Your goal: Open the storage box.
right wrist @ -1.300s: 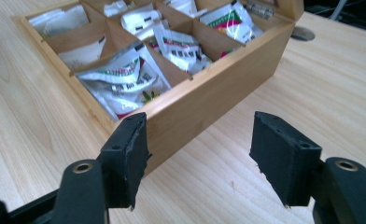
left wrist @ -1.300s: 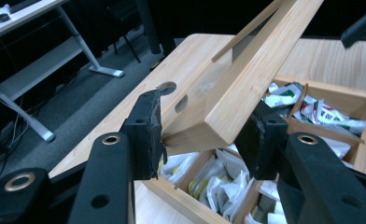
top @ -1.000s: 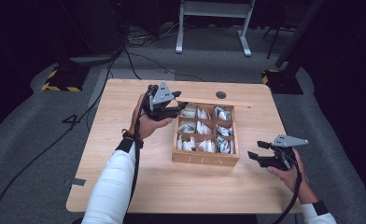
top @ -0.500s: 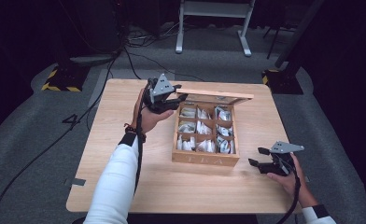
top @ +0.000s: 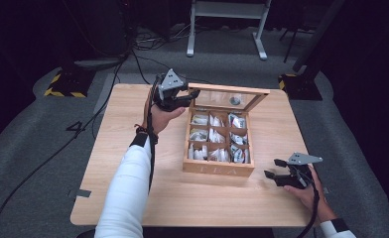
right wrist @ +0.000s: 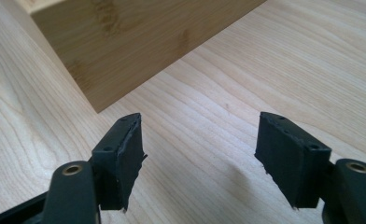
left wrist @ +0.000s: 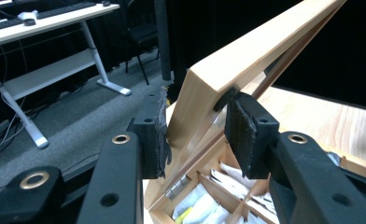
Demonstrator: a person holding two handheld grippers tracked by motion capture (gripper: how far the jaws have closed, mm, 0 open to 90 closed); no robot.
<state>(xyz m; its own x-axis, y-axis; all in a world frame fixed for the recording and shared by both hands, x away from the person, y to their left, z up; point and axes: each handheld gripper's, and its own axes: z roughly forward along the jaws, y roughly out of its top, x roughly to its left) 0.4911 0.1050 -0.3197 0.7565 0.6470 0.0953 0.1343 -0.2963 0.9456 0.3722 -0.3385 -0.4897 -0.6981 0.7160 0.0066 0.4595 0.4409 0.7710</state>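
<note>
**Tea box lid raised, contents not yet touched**

The worktop (top: pixel 133 163) carries one wooden tea box (top: pixel 218 168), which sits between the two grippers. Its glass-paned lid (top: pixel 229 99) stands tilted up on the far hinge, about halfway open as far as the high view shows, and the nine compartments lie exposed with their tea bags (top: pixel 210 135) packed inside.

The left gripper (top: pixel 185 99) has the lid's corner between its jaws: in the left gripper view the two pads close on the wooden frame (left wrist: pixel 204 88), one on each face, and the box interior lies just below and beyond them. The jaws have just been closing onto that frame, so the grip looks fresh and firm.

The right gripper (right wrist: pixel 197 154) hovers low over bare worktop with jaws spread wide and nothing between them; the box's front corner (right wrist: pixel 125 51) lies just ahead of its jaws, apart from both pads.

Judging from this, opening is well under way but unfinished: the lid would need to tip fully back, and no tea bag has been drawn out. The free right gripper seems ready for that.
</note>
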